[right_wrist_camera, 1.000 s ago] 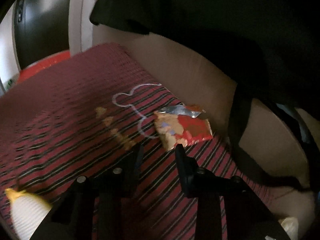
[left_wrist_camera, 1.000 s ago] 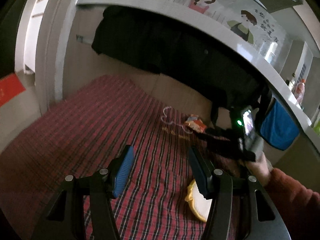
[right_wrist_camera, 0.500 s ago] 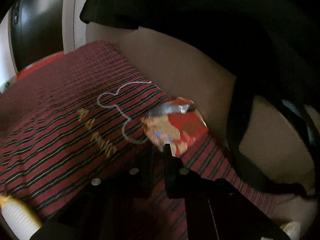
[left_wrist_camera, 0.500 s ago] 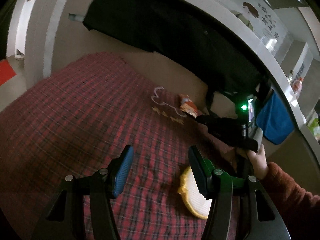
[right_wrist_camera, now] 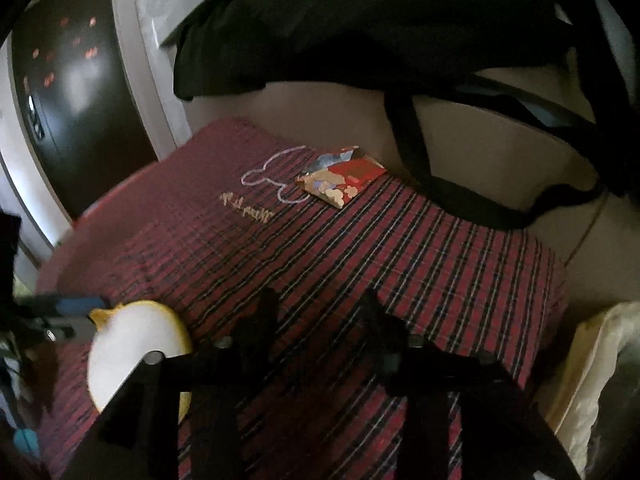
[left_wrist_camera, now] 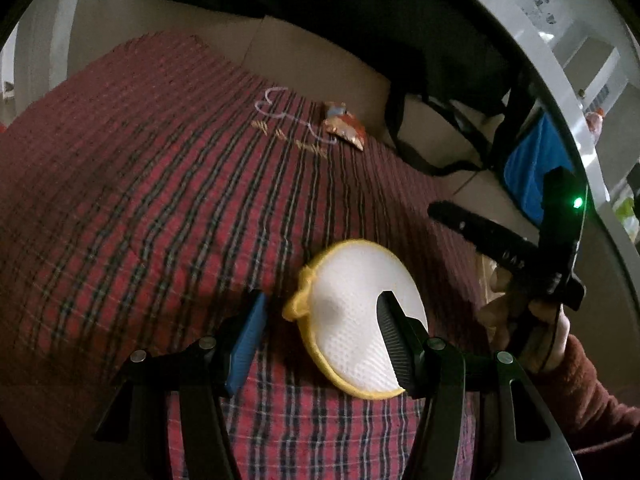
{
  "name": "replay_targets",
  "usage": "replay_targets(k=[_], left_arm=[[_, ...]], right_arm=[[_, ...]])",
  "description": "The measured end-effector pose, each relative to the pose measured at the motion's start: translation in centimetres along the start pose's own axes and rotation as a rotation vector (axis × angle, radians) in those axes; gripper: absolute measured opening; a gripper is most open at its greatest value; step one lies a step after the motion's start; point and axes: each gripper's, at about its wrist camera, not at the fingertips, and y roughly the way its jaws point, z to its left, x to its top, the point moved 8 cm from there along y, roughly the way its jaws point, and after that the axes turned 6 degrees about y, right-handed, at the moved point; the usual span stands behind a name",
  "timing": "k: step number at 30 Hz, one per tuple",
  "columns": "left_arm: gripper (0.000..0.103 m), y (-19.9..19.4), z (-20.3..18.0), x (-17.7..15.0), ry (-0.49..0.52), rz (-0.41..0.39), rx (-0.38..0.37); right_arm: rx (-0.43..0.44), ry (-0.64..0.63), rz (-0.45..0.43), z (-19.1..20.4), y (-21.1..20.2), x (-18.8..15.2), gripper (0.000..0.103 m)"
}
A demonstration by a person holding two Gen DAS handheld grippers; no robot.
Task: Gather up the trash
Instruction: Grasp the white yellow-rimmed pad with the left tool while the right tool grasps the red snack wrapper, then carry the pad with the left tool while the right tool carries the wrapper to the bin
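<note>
A crumpled red snack wrapper (right_wrist_camera: 342, 178) lies on the red plaid bedspread (right_wrist_camera: 400, 264) near the wall; it shows far off in the left wrist view (left_wrist_camera: 344, 126). A round white pad with a yellow rim (left_wrist_camera: 358, 342) lies on the bedspread between my left gripper's open fingers; it shows in the right wrist view (right_wrist_camera: 132, 344). My left gripper (left_wrist_camera: 320, 316) is open around it. My right gripper (right_wrist_camera: 316, 308) is open and empty, well short of the wrapper; it shows at the right in the left wrist view (left_wrist_camera: 436, 210).
Dark clothing (right_wrist_camera: 380, 20) and a black strap (right_wrist_camera: 420, 168) hang over the beige wall behind the bed. A blue bag (left_wrist_camera: 528, 164) hangs at the right. A pale cushion (right_wrist_camera: 596, 380) sits at the bed's right end.
My right gripper was closed at the wrapper's edge half a second ago; it has opened and pulled back, the wrapper left on the bed. My left gripper moved down over the white pad.
</note>
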Motion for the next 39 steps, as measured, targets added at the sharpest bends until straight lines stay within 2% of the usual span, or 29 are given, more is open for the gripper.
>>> replay_targets(k=[3,6,7,8,9,11,13,18,21,27,31,34,37,39], left_arm=[[0.058,0.5,0.0,-0.2,-0.018,0.008,0.032],[0.055,0.8,-0.2,-0.2,-0.027,0.014,0.082],[0.047,0.8,-0.2,-0.3,-0.031,0.016,0.097],[0.029,0.9,-0.2,-0.3,-0.033,0.016,0.101],[0.023,1.0,-0.2,-0.3,-0.034,0.020,0.089],[0.017,0.5,-0.2,-0.1,-0.032,0.000,0.063],[0.016,-0.6,0.3,0.5,-0.021,-0.043,0.069],[0.015,-4.9,3.5,2.5,-0.022,-0.179,0.152],[0.015,-6.8,5.8,3.1,-0.046,-0.229,0.178],[0.015,-8.3,10.1,3.2,-0.117,-0.267,0.182],[0.015,-9.1,11.9,3.3,-0.130,-0.293,0.199],[0.015,-9.5,12.6,3.4,-0.142,-0.303,0.188],[0.015,-9.8,13.0,3.3,-0.154,-0.310,0.182],[0.015,-9.9,13.2,3.3,-0.161,-0.312,0.179]], right_arm=[[0.024,0.050,0.006,0.0,1.0,1.2,0.050],[0.037,0.092,0.003,0.3,3.2,2.9,0.051],[0.035,0.117,-0.001,0.3,3.8,3.5,0.051],[0.037,0.146,-0.004,0.2,4.3,4.0,0.051],[0.038,0.169,-0.008,0.2,4.7,4.4,0.051],[0.030,0.225,-0.019,0.1,5.5,5.2,0.053],[0.011,0.270,-0.025,0.1,6.4,6.1,0.055],[-0.057,0.361,-0.054,-0.1,9.2,7.8,0.058],[-0.130,0.405,-0.080,-0.4,10.6,8.9,0.058],[-0.318,0.378,-0.068,-0.6,13.7,10.5,0.058],[-0.363,0.424,-0.065,-1.2,14.6,11.1,0.058],[-0.368,0.426,-0.013,-1.3,16.1,10.9,0.060],[-0.406,0.393,0.001,-0.8,16.6,11.2,0.060],[-0.383,0.351,0.019,0.0,17.1,11.3,0.061]])
